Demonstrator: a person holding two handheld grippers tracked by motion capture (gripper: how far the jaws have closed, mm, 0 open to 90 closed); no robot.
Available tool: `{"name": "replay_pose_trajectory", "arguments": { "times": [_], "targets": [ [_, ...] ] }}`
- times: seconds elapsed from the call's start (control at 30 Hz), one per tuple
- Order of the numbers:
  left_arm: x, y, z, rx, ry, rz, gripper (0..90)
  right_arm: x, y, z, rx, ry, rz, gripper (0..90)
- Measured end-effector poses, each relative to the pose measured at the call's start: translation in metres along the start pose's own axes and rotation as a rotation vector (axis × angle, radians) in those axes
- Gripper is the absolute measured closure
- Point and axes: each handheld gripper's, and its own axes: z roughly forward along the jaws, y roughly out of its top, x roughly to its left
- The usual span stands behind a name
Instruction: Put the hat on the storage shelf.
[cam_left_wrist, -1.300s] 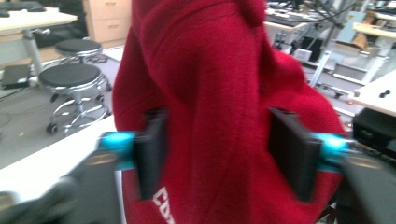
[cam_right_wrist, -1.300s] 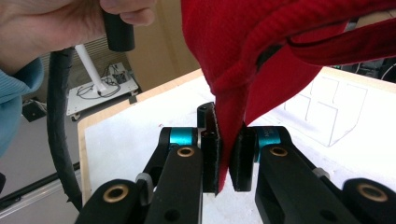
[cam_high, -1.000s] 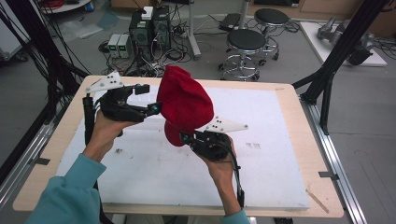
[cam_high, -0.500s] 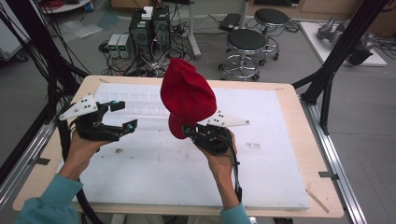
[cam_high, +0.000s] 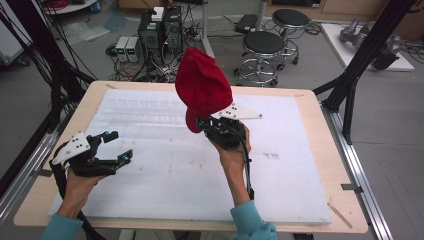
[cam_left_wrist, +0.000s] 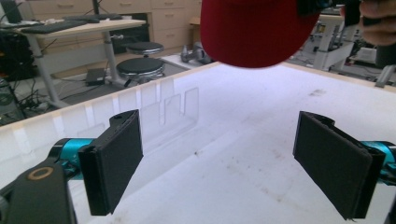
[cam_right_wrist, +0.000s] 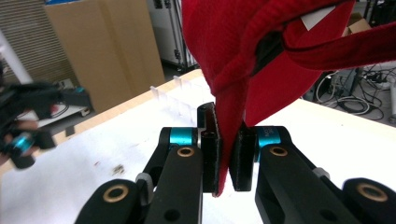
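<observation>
Red cap (cam_high: 202, 85) clamped at edge in right hand-held gripper (cam_right_wrist: 224, 154), raised above table; left hand-held gripper (cam_left_wrist: 233, 168) apart, empty.

One overhead camera, two tool-mounted cameras, all centred on the red cap (cam_high: 202, 85).
The high view looks forward and down over the desk (cam_high: 310, 165); the left gripper view looks up at the cap (cam_left_wrist: 254, 30) from low and farther off; the right gripper view sits right beneath the cap (cam_right_wrist: 261, 60).

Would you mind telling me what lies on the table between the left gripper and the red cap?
In the high view, only bare white mat separates the left gripper from the red cap.
</observation>
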Motion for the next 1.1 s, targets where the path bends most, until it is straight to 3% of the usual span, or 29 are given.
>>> {"name": "replay_pose_trajectory", "arguments": {
  "times": [0.37,0.57,0.67,0.8,0.9,0.97,1.1],
  "targets": [
    [0.005,-0.034,-0.007,-0.007,0.108,-0.014,16.1,-0.012,0.012,0.036,0.003,-0.031,0.014,85.1],
    [0.005,-0.044,-0.010,-0.018,0.133,-0.016,16.2,-0.016,0.012,0.057,0.015,-0.052,0.023,85.1],
    [0.005,-0.049,-0.010,0.008,0.138,-0.027,16.3,-0.019,0.010,0.066,0.024,-0.064,0.031,85.1],
    [0.006,-0.053,-0.011,0.004,0.158,-0.030,16.2,-0.023,0.005,0.077,0.026,-0.068,0.043,85.1],
    [0.006,-0.058,-0.012,-0.020,0.198,-0.032,16.6,-0.025,0.003,0.084,0.036,-0.069,0.043,85.0],
    [0.008,-0.060,-0.012,-0.018,0.203,-0.051,16.4,-0.025,0.002,0.088,0.040,-0.073,0.038,85.1],
    [0.007,-0.062,-0.013,-0.031,0.218,-0.046,16.5,-0.027,-0.001,0.093,0.037,-0.069,0.051,85.0]
  ]
}}
